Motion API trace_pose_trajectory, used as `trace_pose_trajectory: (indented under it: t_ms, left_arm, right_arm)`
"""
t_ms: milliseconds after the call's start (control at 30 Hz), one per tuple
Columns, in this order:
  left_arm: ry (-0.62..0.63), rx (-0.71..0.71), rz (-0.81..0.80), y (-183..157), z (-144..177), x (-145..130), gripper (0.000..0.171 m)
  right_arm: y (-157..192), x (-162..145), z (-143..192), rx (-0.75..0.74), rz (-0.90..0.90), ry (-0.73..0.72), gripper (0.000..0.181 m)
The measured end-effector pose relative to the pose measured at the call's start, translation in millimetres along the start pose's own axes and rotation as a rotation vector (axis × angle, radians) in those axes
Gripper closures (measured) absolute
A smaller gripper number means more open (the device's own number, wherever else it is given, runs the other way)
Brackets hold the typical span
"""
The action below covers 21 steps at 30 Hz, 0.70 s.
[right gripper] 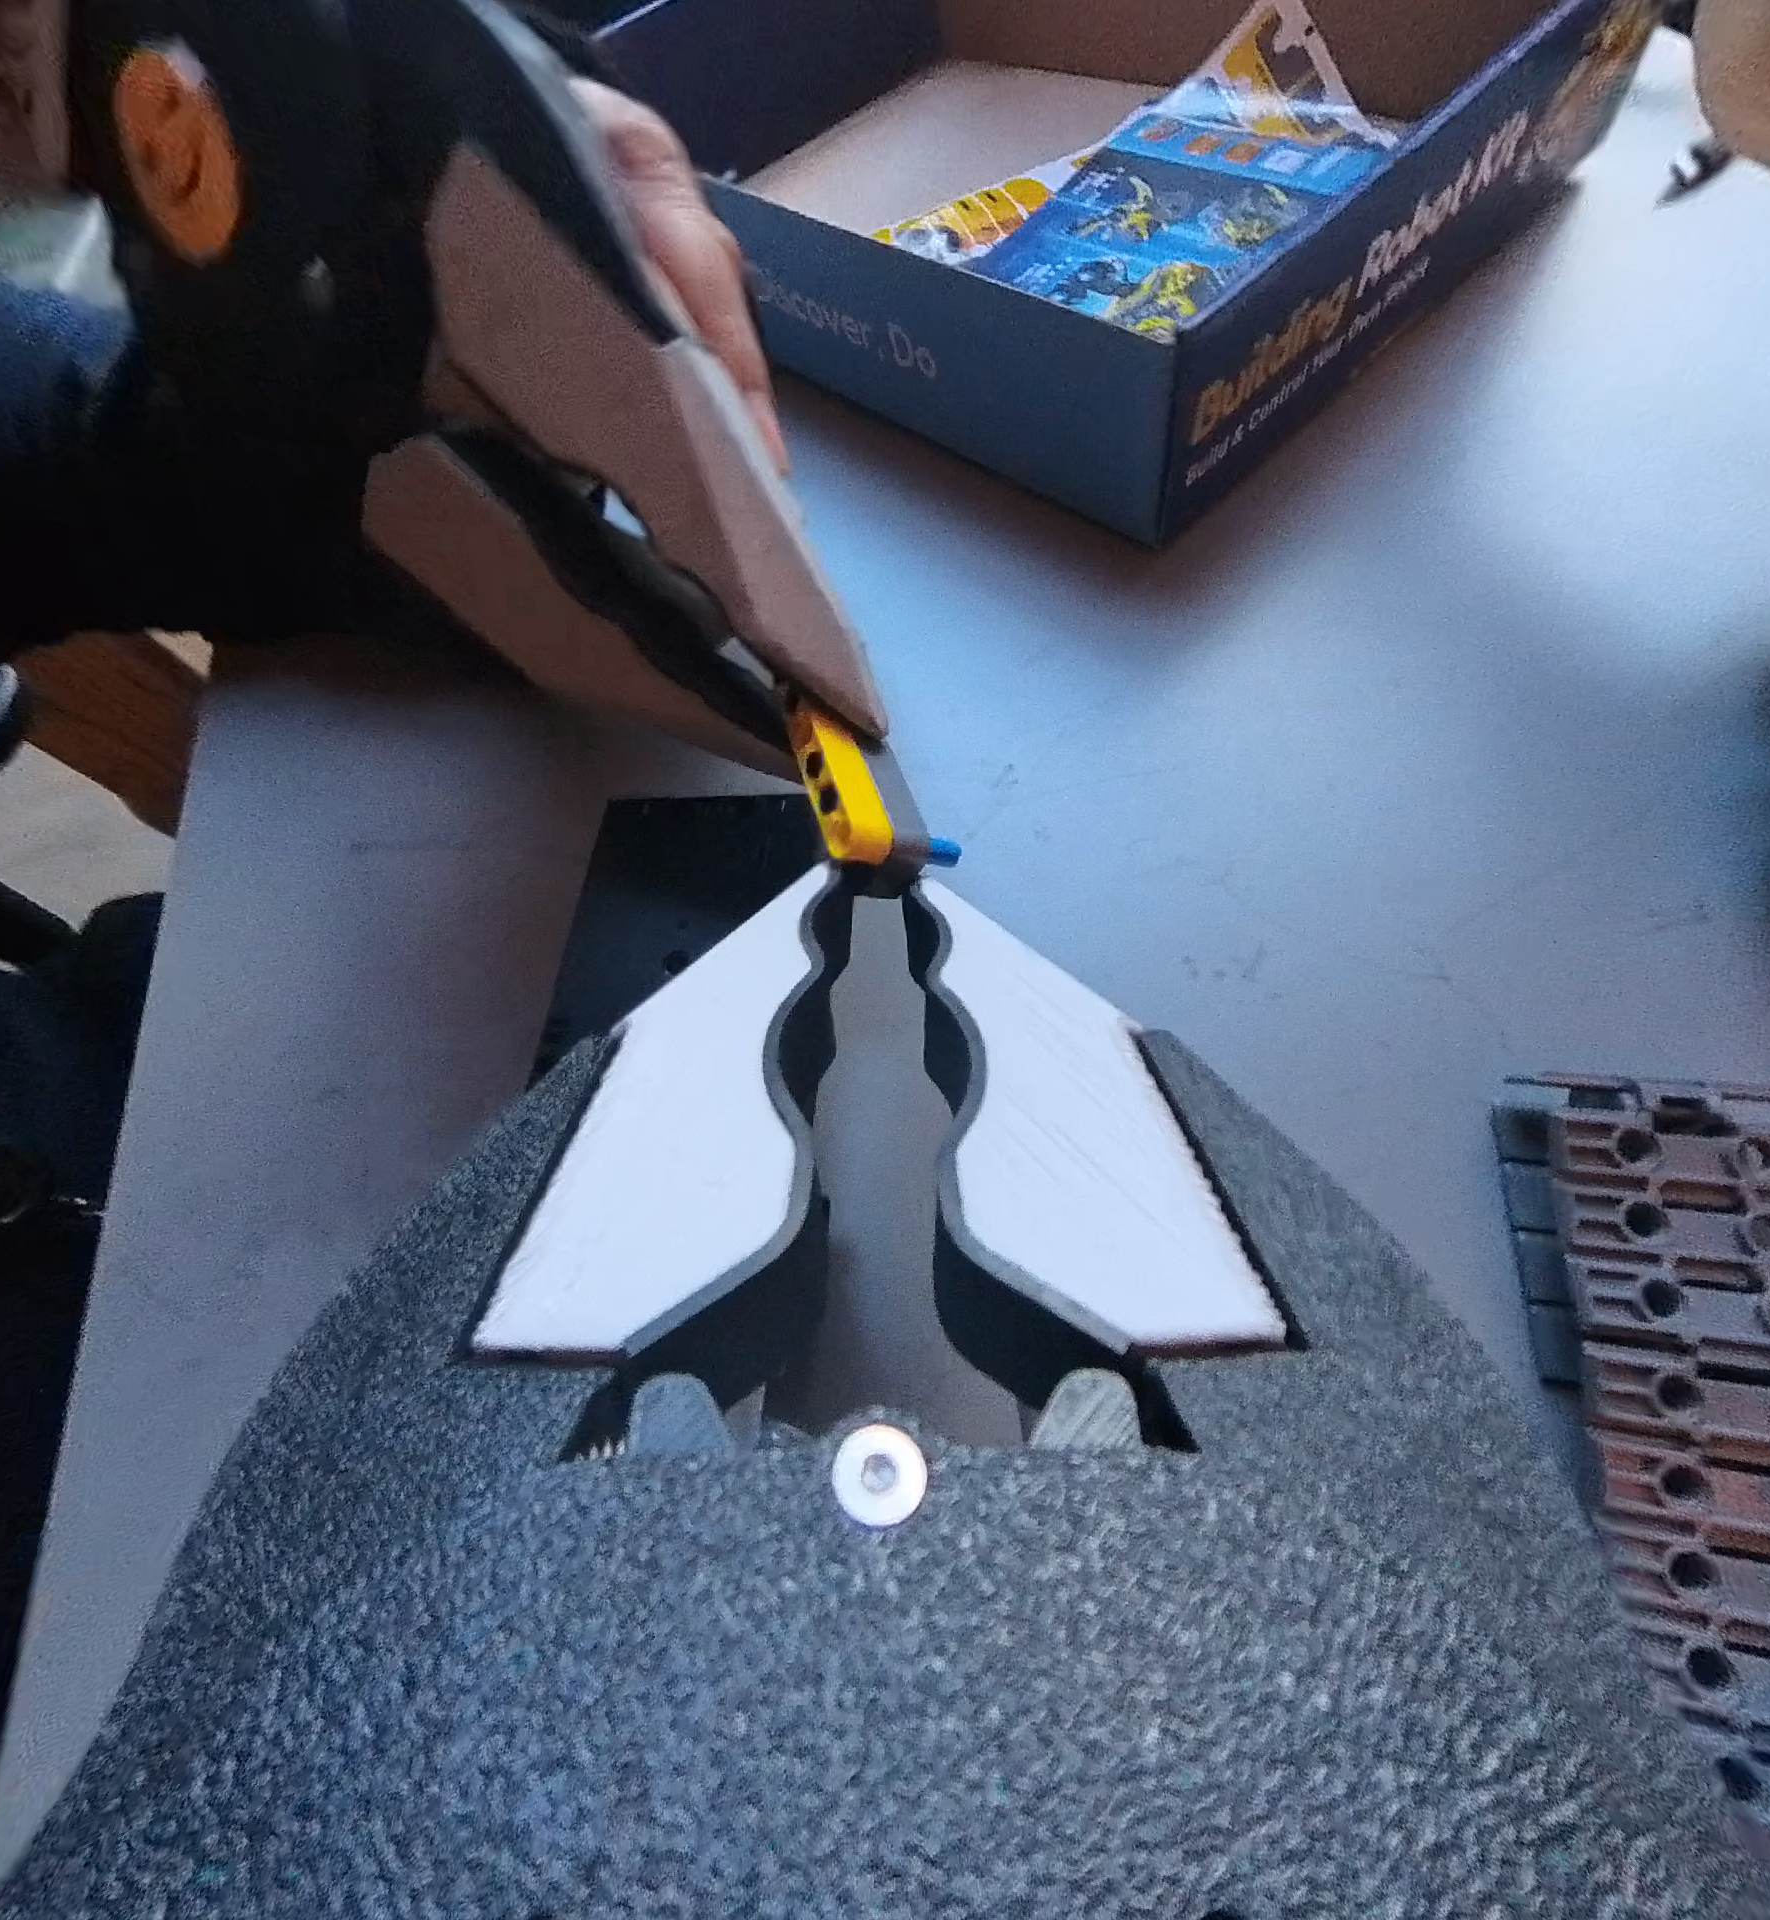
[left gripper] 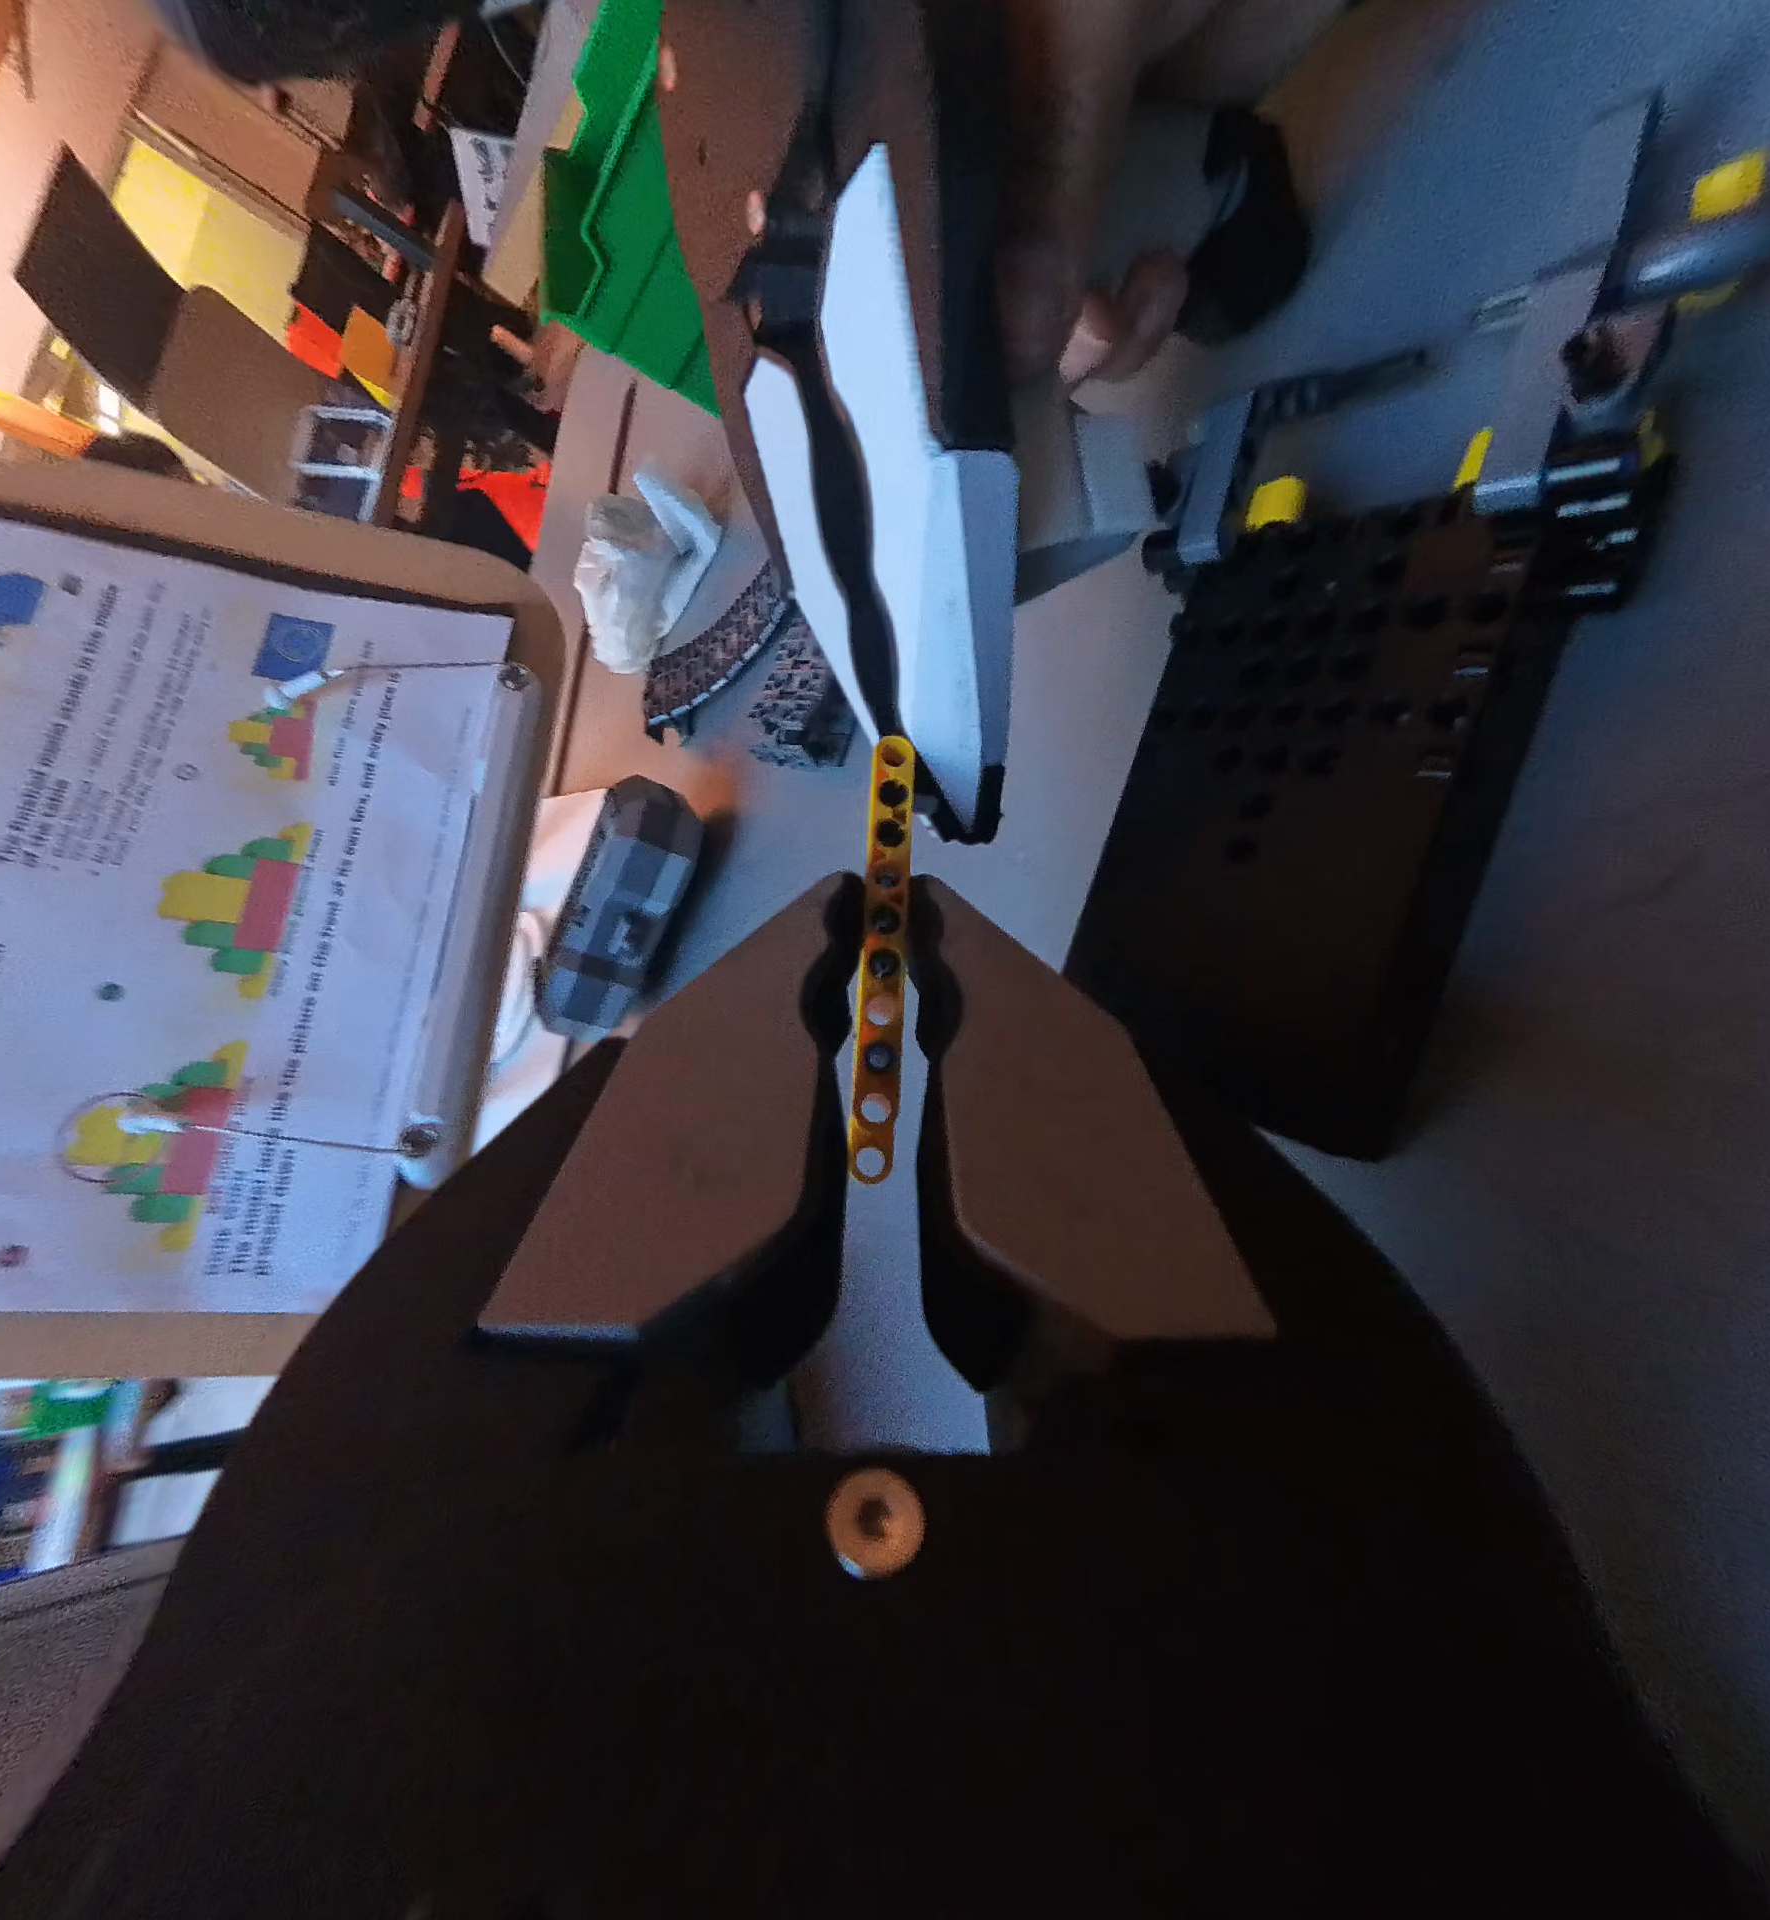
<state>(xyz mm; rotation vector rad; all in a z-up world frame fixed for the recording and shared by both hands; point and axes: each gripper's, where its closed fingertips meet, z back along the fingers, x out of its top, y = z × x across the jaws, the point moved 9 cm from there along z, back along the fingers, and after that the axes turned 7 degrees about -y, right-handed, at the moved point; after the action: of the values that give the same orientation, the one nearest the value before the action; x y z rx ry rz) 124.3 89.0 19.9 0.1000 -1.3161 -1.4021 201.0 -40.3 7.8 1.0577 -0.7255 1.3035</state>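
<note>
My left gripper point(left gripper: 883, 888) is shut on a long yellow beam with holes point(left gripper: 881, 997), which stands on edge between its brown fingers and sticks out past the tips. In the right wrist view the left gripper point(right gripper: 839, 743) comes in from the upper left with the yellow beam's end point(right gripper: 845, 805) showing. My right gripper point(right gripper: 876, 883), with white fingers, is shut on a small dark piece with a blue pin point(right gripper: 946, 852), held right against the beam's end. The right gripper also shows in the left wrist view point(left gripper: 964, 821), tips at the beam's far end.
A black perforated plate point(left gripper: 1328, 779) lies under the grippers and shows again in the right wrist view point(right gripper: 694, 862). An open blue cardboard box point(right gripper: 1068, 364) stands behind. Brown track links point(right gripper: 1691, 1351) lie at the right. A grey block point(left gripper: 621, 914), a printed sheet on a board point(left gripper: 185, 883) and a green bin point(left gripper: 632, 208) lie to the left.
</note>
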Motion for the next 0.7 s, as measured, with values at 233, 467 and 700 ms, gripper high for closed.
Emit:
trace_pose_trajectory:
  t_ms: [233,467,700]
  left_arm:
    - [-0.147,-0.140,0.354,13,7,-12,0.167]
    - [-0.164,-0.112,0.375,14,4,-11,0.165]
    - [-0.266,-0.098,0.502,23,8,-17,0.165]
  right_arm:
    - [3,1,-2,-0.007,0.036,0.002,0.175]
    - [4,3,-4,-0.105,0.119,0.018,0.181]
    - [-7,6,5,0.058,-0.162,-0.122,0.181]
